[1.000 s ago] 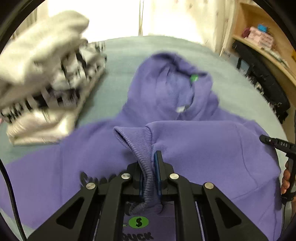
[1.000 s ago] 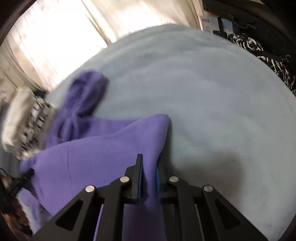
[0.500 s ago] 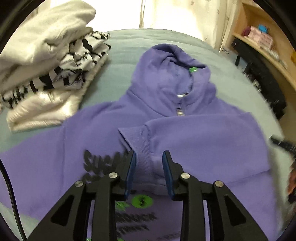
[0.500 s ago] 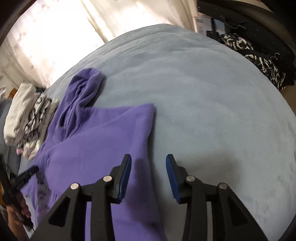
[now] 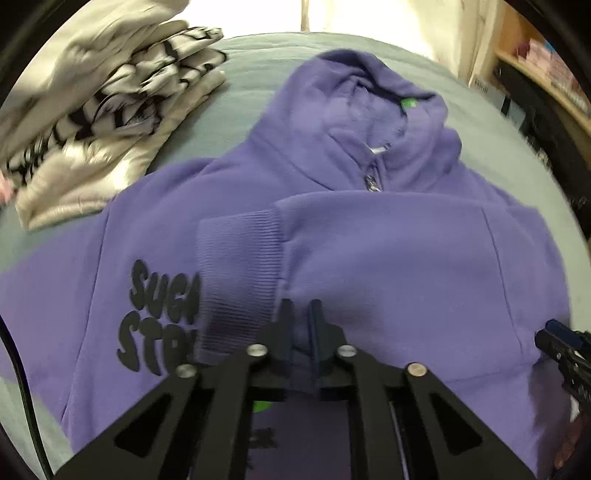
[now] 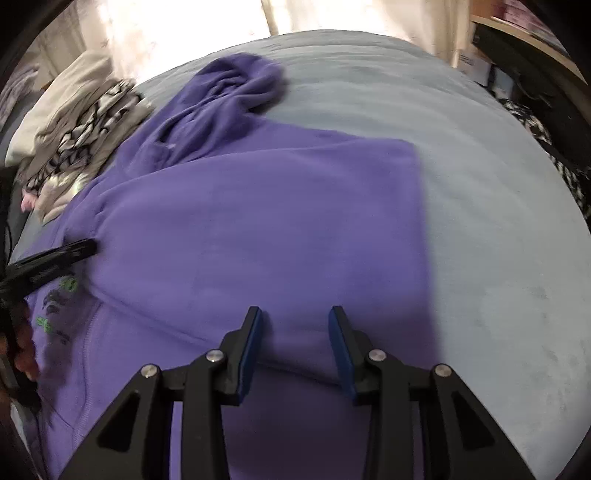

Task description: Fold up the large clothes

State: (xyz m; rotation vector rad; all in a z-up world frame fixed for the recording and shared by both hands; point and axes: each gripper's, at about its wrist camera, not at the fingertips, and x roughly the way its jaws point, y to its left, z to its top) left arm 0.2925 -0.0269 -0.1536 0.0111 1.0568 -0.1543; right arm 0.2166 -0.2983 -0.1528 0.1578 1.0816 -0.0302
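Pale blue-grey bed (image 6: pixel 498 192) underfoot; bright curtained window (image 6: pixel 207 33) beyond it; wooden shelf (image 5: pixel 546 85) at far right.

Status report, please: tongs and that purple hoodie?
Left tongs shut at folded sleeve. Right tongs open, just closing slightly, empty. Hoodie lying flat; nothing blocking.

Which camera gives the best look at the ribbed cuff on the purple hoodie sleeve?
The left wrist view: the ribbed cuff lies flat across the hoodie chest, near the lettering. The right wrist view shows only smooth purple fabric; the cuff isn't visible there.
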